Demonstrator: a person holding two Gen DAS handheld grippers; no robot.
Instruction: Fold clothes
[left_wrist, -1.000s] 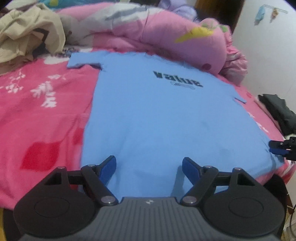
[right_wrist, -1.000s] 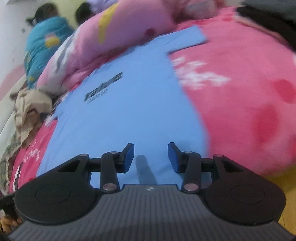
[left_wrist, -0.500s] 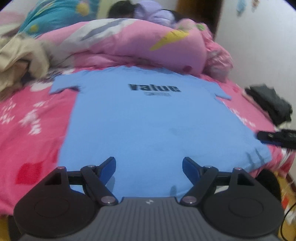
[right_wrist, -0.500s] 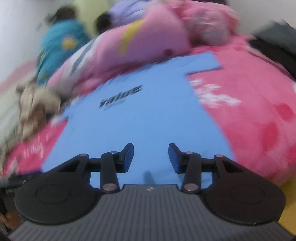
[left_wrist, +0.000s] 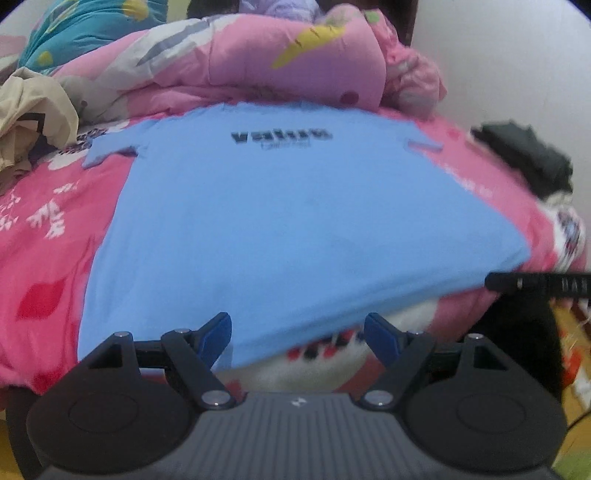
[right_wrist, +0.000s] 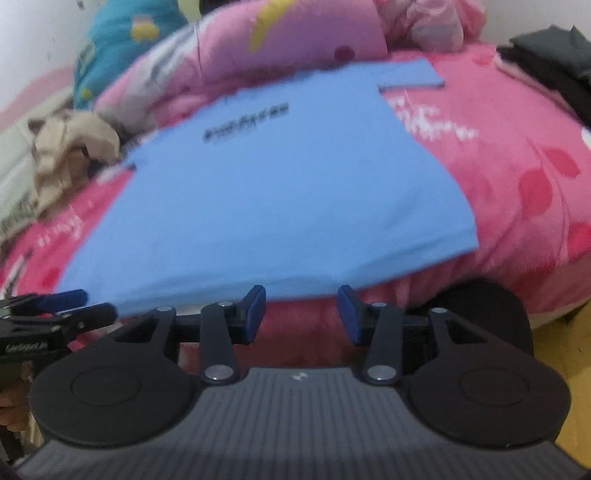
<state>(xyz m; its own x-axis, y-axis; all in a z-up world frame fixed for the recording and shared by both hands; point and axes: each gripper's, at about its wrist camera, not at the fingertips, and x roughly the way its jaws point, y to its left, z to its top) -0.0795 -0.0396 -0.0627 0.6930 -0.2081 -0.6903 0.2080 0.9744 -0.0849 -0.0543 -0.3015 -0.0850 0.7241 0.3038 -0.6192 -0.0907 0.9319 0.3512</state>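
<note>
One blue T-shirt (left_wrist: 295, 221) is laid out on one bed (left_wrist: 48, 258). One beige garment (left_wrist: 33, 110), one dark garment (left_wrist: 524, 155) and one pink quilt (left_wrist: 258, 62) are counted.

A rumpled pink quilt (left_wrist: 266, 62) lies along the pink bedspread (right_wrist: 517, 155), with a teal pillow (left_wrist: 81, 26) behind.

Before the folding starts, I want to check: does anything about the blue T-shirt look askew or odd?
Nothing stands out. The blue T-shirt lies flat on the pink bedspread, both sleeves spread, hem at the bed's edge.
</note>
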